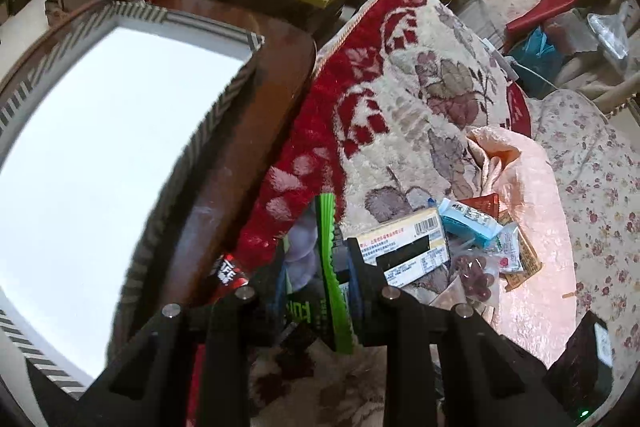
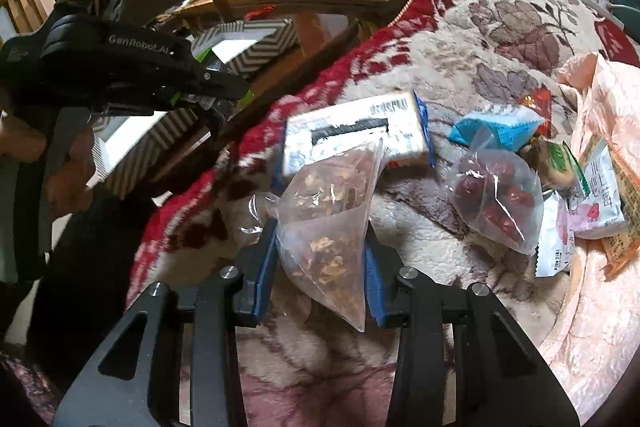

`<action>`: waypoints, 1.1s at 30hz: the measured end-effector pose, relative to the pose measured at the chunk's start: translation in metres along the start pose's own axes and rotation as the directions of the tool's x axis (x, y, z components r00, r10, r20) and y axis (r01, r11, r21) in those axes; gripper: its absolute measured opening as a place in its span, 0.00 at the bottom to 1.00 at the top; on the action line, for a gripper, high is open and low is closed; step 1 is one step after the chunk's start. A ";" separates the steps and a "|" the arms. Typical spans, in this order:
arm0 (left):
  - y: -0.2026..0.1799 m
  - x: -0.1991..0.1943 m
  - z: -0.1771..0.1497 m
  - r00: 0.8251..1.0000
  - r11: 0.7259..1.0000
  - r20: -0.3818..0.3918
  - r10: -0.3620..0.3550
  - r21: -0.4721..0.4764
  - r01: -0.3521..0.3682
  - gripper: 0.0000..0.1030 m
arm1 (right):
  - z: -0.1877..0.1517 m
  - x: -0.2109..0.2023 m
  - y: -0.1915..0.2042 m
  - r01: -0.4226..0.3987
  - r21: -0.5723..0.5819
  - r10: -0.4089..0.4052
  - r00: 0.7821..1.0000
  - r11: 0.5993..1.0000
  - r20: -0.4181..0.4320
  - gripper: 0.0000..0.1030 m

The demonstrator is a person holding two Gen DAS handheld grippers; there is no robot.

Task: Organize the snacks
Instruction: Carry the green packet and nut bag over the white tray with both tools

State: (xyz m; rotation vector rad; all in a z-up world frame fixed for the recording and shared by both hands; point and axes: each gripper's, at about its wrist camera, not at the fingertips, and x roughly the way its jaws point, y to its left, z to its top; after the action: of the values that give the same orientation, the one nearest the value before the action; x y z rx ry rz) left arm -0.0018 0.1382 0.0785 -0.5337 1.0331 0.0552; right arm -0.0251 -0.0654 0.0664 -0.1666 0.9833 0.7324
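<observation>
L gripper nearly closed – clamps green snack packet. R gripper part-closed – pads pinch clear walnut bag.

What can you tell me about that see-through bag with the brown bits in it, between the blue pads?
The clear plastic bag is a thin, crinkly pouch filled with brown, crumbly pieces that look like dried fruit or nut chunks. It stands roughly upright, its top corner pointing up and its lower tip hanging down. The right gripper has it between its blue pads, which press its sides. Behind it lies a white box on the floral blanket.
</observation>
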 end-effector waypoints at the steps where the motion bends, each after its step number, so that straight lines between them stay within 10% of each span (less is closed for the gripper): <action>1: 0.000 -0.004 0.000 1.000 1.000 0.010 0.007 0.007 -0.007 0.27 | 0.002 -0.002 0.002 -0.002 -0.003 0.002 1.000 1.000 0.005 0.36; 33: 0.110 -0.062 0.030 0.955 0.963 0.126 0.268 -0.041 -0.265 0.27 | 0.123 0.036 0.116 -0.117 -0.185 0.125 0.992 0.976 0.033 0.36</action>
State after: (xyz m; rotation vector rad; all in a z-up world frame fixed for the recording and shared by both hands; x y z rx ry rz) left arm -0.0414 0.2603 0.0980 -0.4036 0.9718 0.3378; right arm -0.0005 0.0938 0.1289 -0.2508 0.8889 0.9349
